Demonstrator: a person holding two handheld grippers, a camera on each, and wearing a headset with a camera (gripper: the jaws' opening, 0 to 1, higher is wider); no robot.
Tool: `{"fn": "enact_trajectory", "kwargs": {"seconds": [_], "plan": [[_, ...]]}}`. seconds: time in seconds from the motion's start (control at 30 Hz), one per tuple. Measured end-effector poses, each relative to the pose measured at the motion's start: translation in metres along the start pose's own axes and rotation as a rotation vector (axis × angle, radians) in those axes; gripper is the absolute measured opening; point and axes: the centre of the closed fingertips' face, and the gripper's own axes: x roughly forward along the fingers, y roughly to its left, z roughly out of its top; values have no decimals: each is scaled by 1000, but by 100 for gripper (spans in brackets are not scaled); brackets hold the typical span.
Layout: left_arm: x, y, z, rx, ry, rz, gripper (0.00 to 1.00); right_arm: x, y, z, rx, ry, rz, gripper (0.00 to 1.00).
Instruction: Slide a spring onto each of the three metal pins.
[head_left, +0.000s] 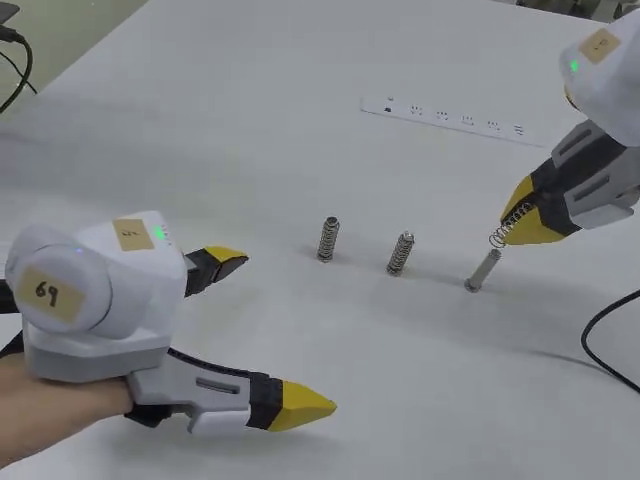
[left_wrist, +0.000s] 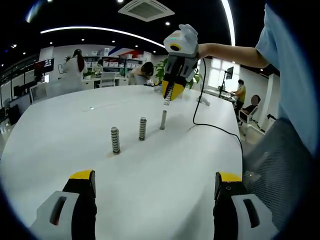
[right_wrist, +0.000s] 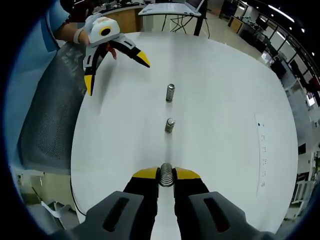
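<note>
Right tongs (right_wrist: 166, 175): squeezed shut on the top end of a spring (head_left: 503, 230).
Spring in the tongs: it pokes out of the yellow tips and slants down to the left. Its low end is just above the top of the bare pin (head_left: 482, 271). Whether the two touch cannot be told.
Why held that way: only the top is pinched, so the low end is free for the pin to go inside.
Bare pin: it stands on the white desk (head_left: 250, 120) at the right end of the row.
Left pin (head_left: 328, 238) and middle pin (head_left: 401, 253): each one has a spring on it.
Left tongs (head_left: 269, 331): wide open and holding nothing. They are at the near left, well apart from the pins, most likely to stay out of the way.
How far along: two pins look done, and this is the last one.
Next move: the hole of the spring must sit right over the pin top before it slides down.
What could go wrong: the spring is bendy, so it could slip past the pin or knock it over.
</note>
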Motion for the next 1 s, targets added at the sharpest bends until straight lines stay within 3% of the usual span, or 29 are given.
{"fn": "enact_trajectory", "kwargs": {"seconds": [0.43,1.0], "plan": [[3,-1,-2,-6,7,-8,95,9,-1,-12,-9,47,20,8],[3,0,-5,-19,12,-10,93,30,-2,-19,-6,69,46,8]]}}
